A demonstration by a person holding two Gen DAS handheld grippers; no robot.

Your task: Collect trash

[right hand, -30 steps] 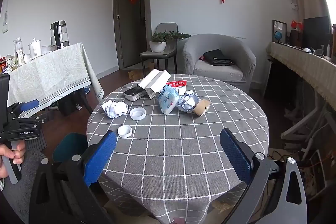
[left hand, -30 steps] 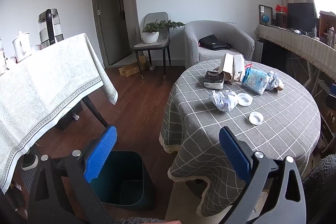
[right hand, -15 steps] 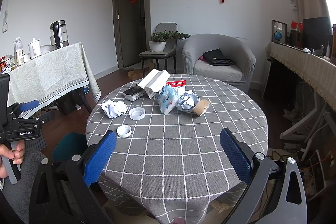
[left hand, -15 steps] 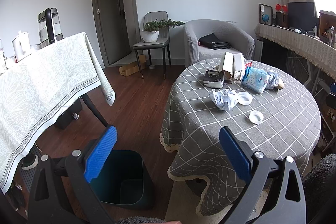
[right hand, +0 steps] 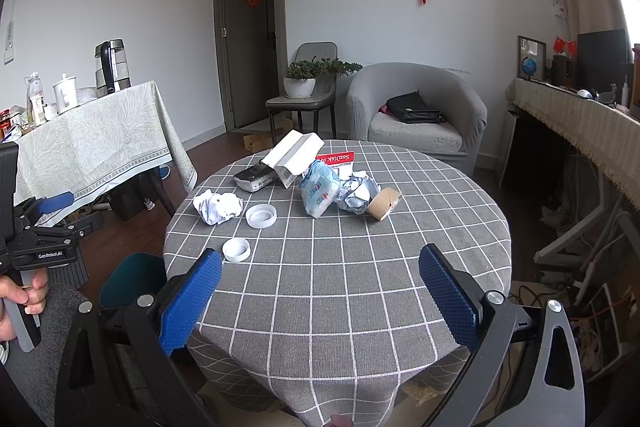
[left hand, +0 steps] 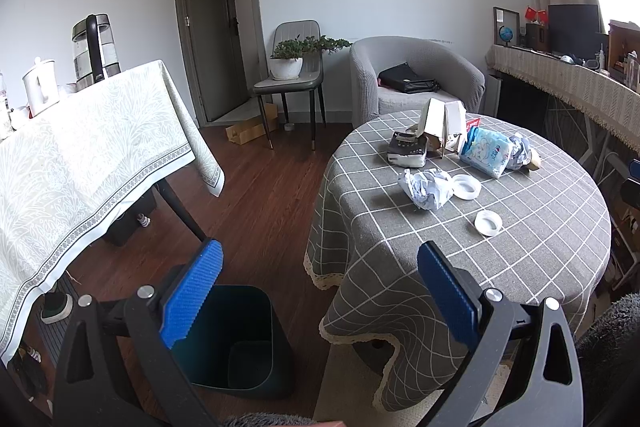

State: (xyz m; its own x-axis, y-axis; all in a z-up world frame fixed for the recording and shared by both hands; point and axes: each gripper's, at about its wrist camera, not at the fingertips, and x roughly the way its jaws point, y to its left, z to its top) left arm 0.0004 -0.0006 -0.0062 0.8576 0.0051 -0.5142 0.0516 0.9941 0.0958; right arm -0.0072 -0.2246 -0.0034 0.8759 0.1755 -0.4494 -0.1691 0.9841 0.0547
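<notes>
Right wrist view puts the trash on the round checked table (right hand: 360,291): a crumpled white paper ball (right hand: 218,206) near the left edge, two white lids (right hand: 261,215) just beside it, then a blue-printed packet (right hand: 319,194), a foil-like wad (right hand: 357,195) and a cardboard tape core (right hand: 385,203) clustered mid-table, with an open white box (right hand: 295,155) behind. My right gripper (right hand: 319,297) hangs over the near cloth, jaws spread wide, holding nothing. My left gripper (left hand: 318,291) is likewise wide apart and empty, above the dark green bin (left hand: 240,339) standing on the wood floor beside the table.
</notes>
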